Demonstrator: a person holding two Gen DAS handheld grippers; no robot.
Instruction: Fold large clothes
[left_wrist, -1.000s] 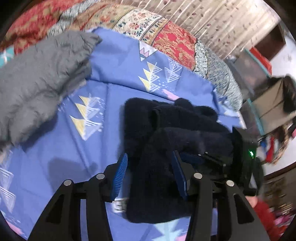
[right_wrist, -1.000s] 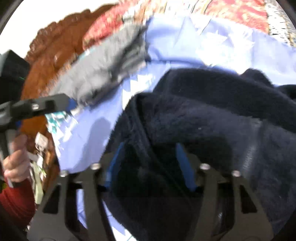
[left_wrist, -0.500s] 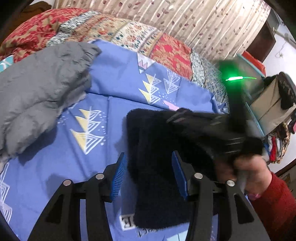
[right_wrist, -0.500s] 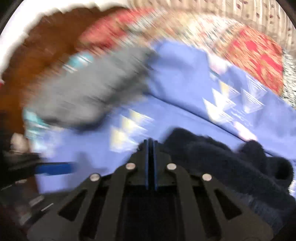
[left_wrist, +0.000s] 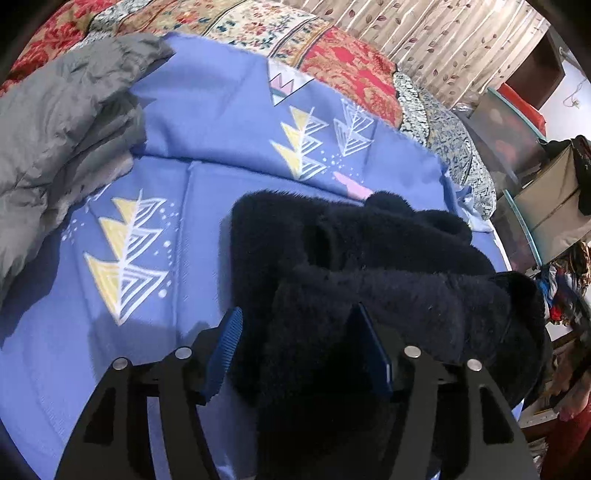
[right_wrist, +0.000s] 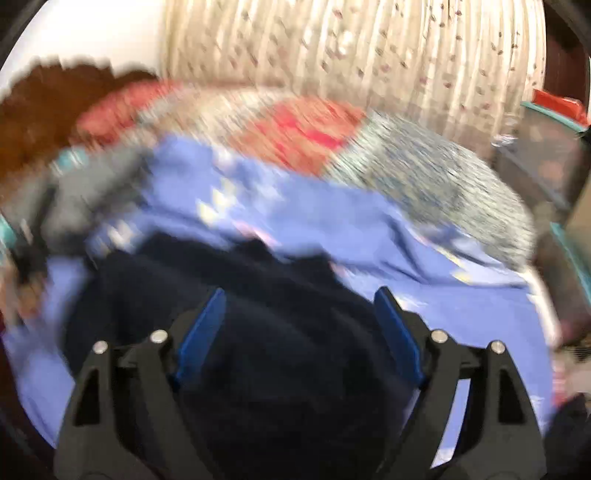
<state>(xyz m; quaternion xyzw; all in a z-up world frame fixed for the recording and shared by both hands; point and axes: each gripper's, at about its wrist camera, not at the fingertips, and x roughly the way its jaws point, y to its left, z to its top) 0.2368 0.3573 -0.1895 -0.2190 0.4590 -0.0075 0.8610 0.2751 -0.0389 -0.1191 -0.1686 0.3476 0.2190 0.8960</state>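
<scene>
A dark navy fleece garment (left_wrist: 354, 266) lies folded in a thick bundle on the blue patterned bedsheet (left_wrist: 207, 122). My left gripper (left_wrist: 299, 343) is open, its blue pads on either side of the bundle's near end, with fleece between the jaws. In the blurred right wrist view the same garment (right_wrist: 258, 295) fills the lower middle. My right gripper (right_wrist: 299, 325) is open wide just above it, jaws apart over the fleece.
A crumpled grey garment (left_wrist: 62, 122) lies at the left on the sheet. A red and cream floral quilt (left_wrist: 332, 55) covers the far side of the bed, with a curtain (left_wrist: 443, 40) behind. Boxes and shelves (left_wrist: 524, 140) stand at the right.
My right gripper was shut half a second ago and has opened; it has swung right over the fleece. It has left the left wrist view. The left gripper stays open on the bundle.
</scene>
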